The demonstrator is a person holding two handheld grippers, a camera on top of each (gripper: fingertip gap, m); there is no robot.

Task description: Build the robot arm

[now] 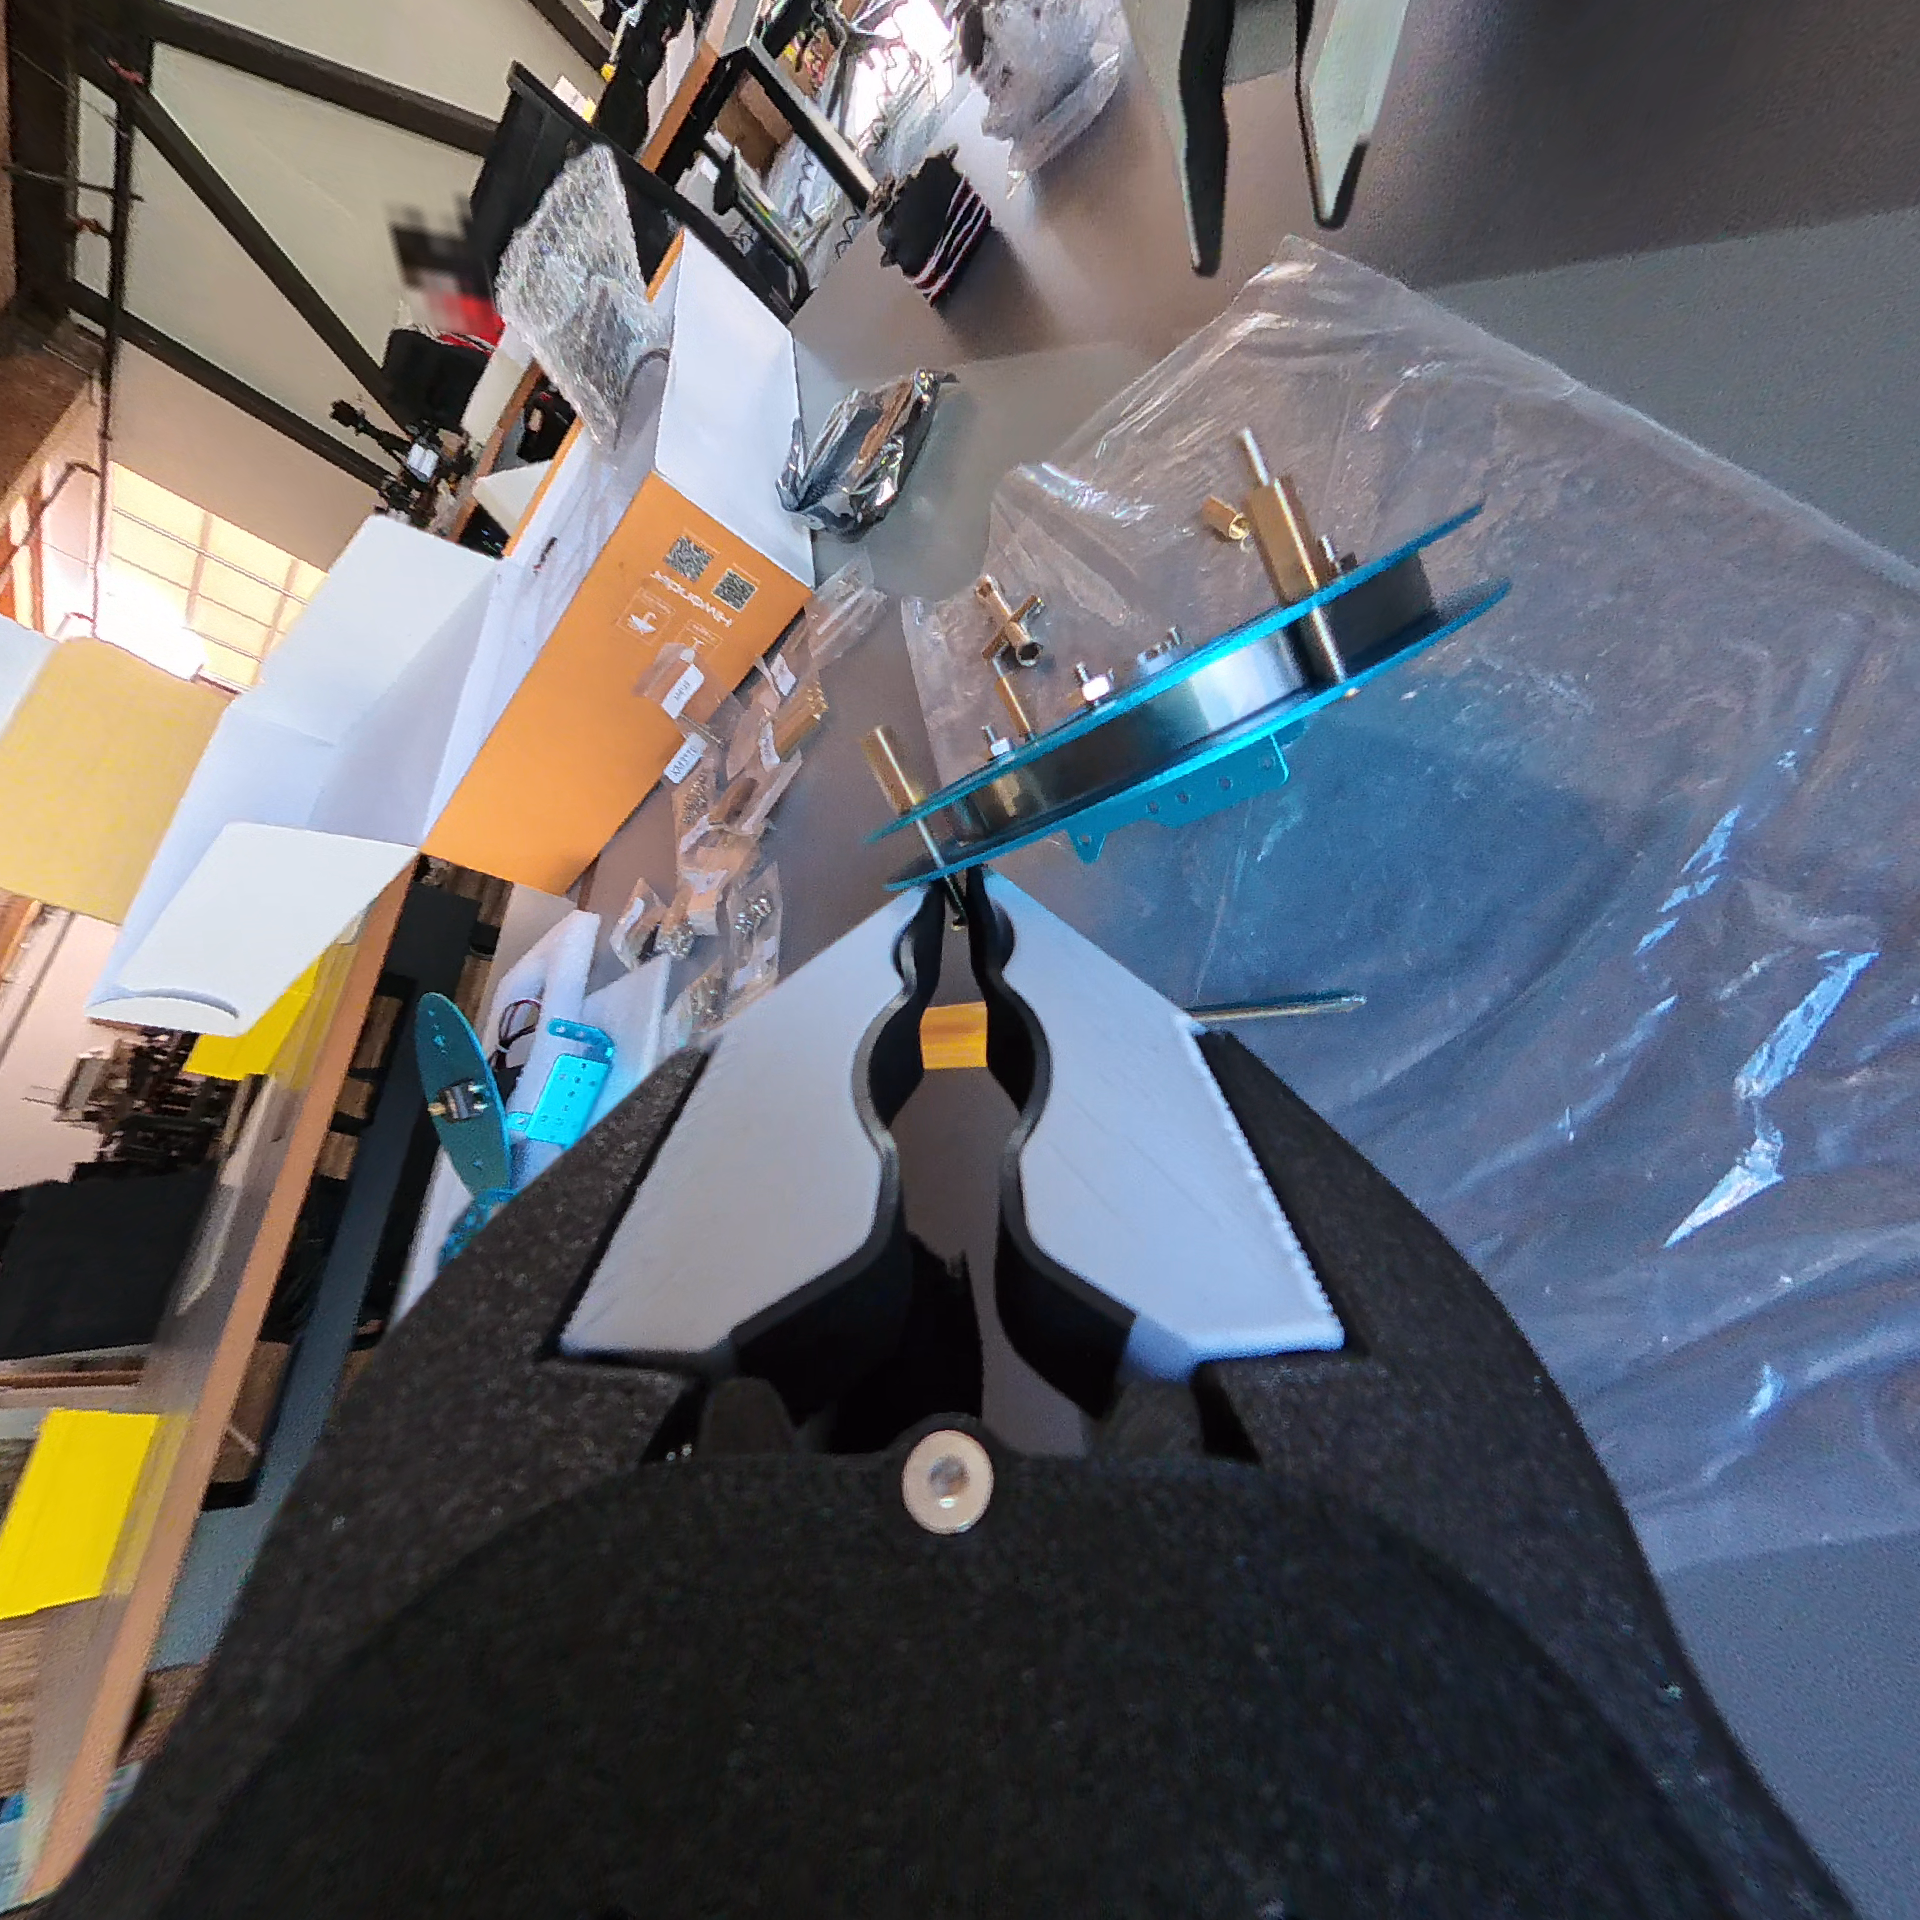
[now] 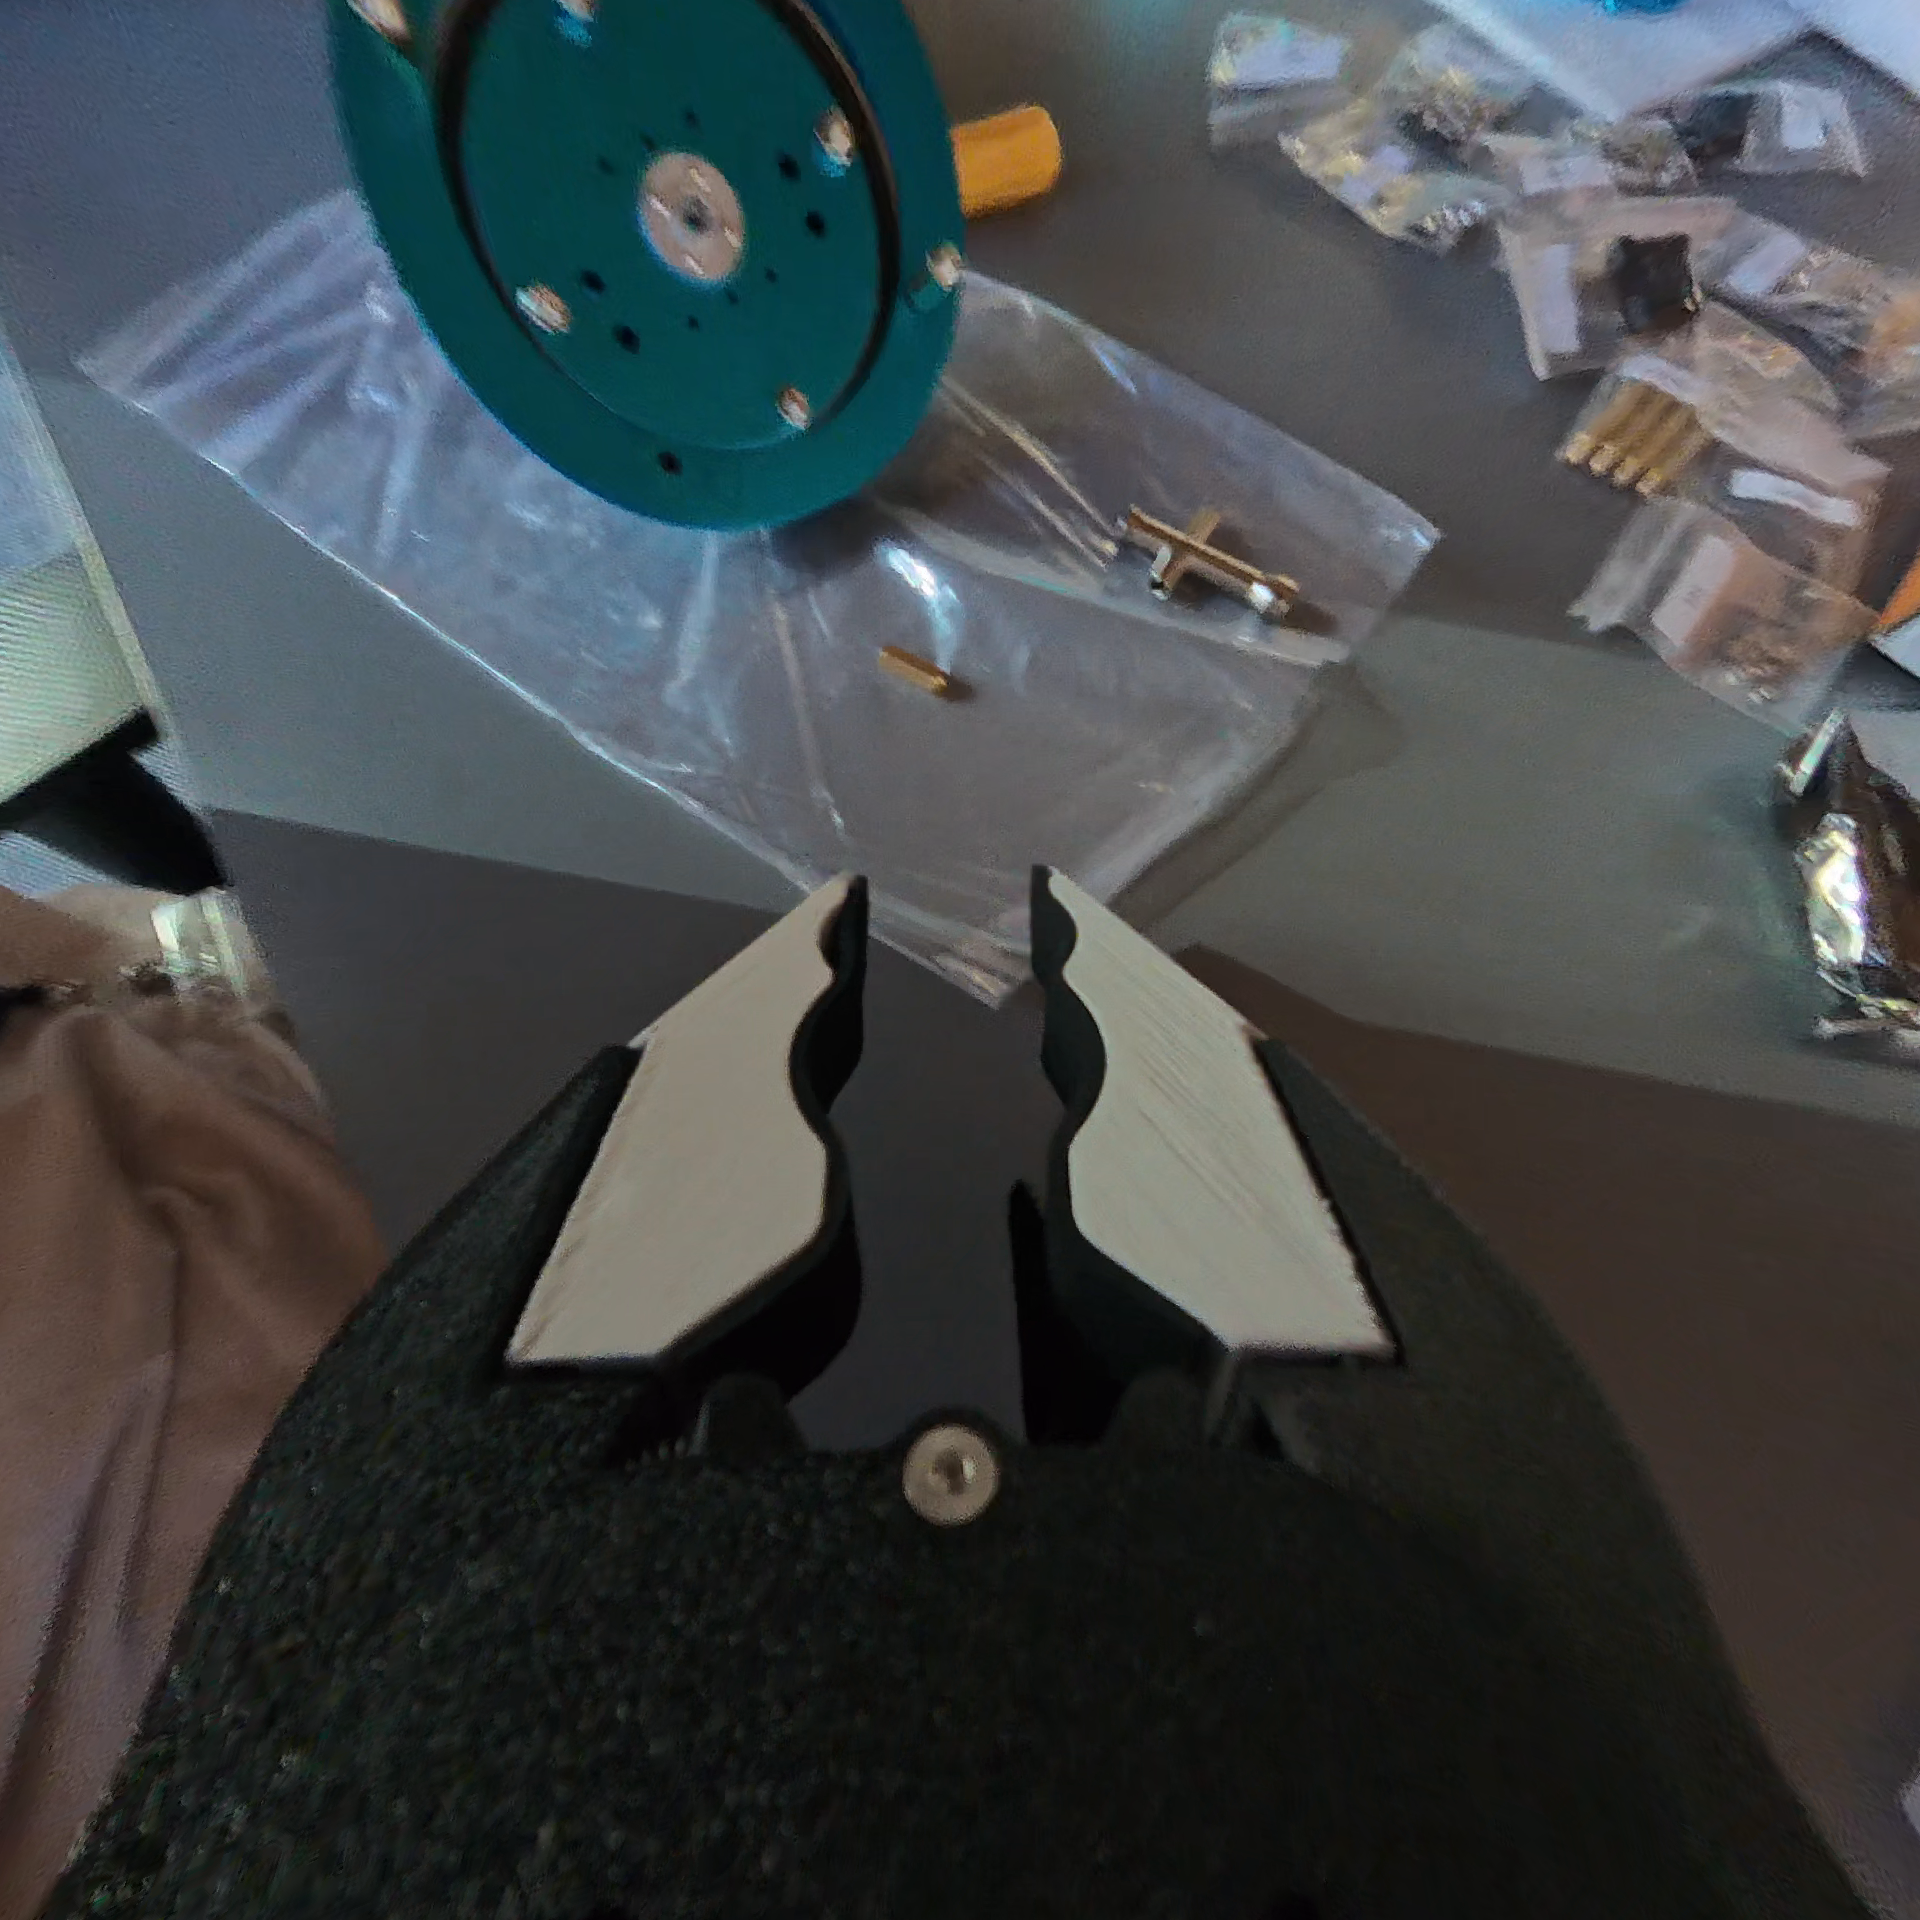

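Behind left tongs [image 1: 961, 904], half-hidden yellow handle [image 1: 951, 1034]

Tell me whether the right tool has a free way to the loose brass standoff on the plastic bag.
Probably yes: the right tool is open and empty, and the brass standoff lies alone on the plastic bag ahead.

We note a grey table [image 2: 1538, 894] with a clear plastic bag [image 2: 644, 623] lying flat on it. On the bag lie a short brass standoff [image 2: 923, 671] and, near its far corner, a cross-shaped brass wrench [image 2: 1210, 556], well apart. Small clear packets of hardware [image 2: 1662, 260] are heaped beyond the bag. An orange-and-white box [image 1: 623, 665], flaps open, stands along the table's wood-trimmed edge, with a crumpled silver foil bag [image 1: 862, 457] just beside it.
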